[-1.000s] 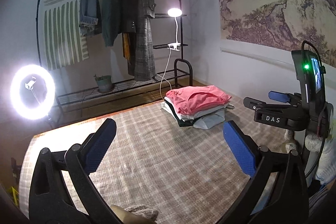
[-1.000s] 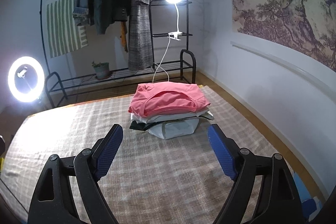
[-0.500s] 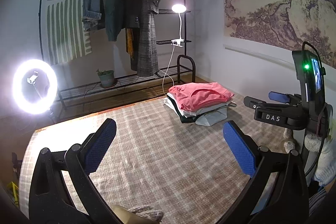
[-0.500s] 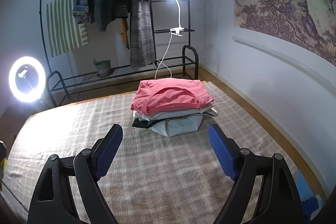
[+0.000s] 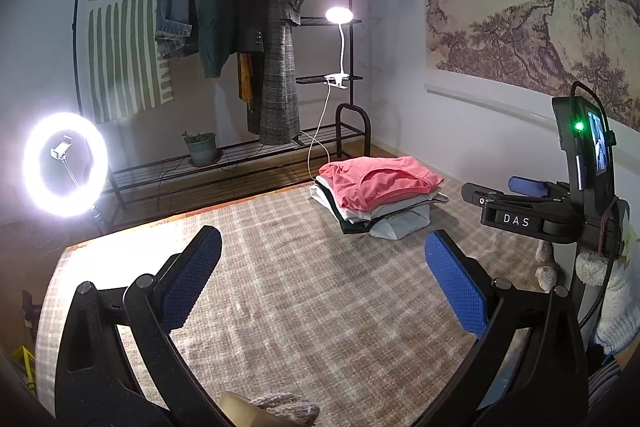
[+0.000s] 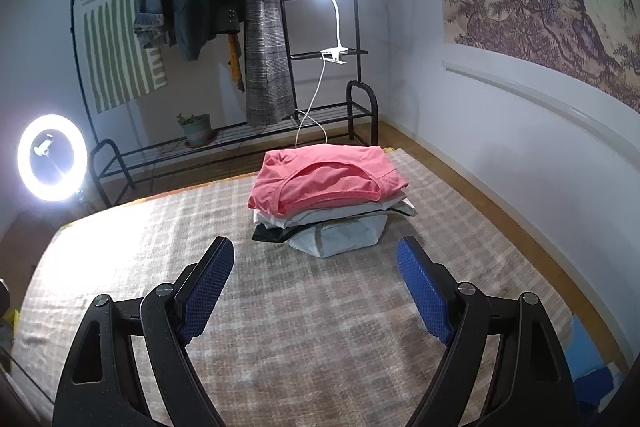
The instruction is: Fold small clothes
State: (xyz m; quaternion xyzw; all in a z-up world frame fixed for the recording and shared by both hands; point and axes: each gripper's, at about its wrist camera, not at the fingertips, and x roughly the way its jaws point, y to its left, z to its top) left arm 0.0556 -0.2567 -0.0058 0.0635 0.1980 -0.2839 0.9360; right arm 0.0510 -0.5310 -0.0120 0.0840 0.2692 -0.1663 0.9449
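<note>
Plaid-covered bed (image 6: 320,327) bearing one stack of folded clothes (image 6: 326,203), pink on top.

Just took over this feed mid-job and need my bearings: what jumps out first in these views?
The pink top crowns a stack of folded clothes at the far side of the plaid cloth. A glowing ring light stands at far left, before the clothes rack. Both the left gripper and right gripper hover with jaws wide apart, holding nothing.

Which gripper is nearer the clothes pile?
Right. The right gripper hangs open just short of the clothes pile, facing it. The left gripper is open too, farther back and left of it.
</note>
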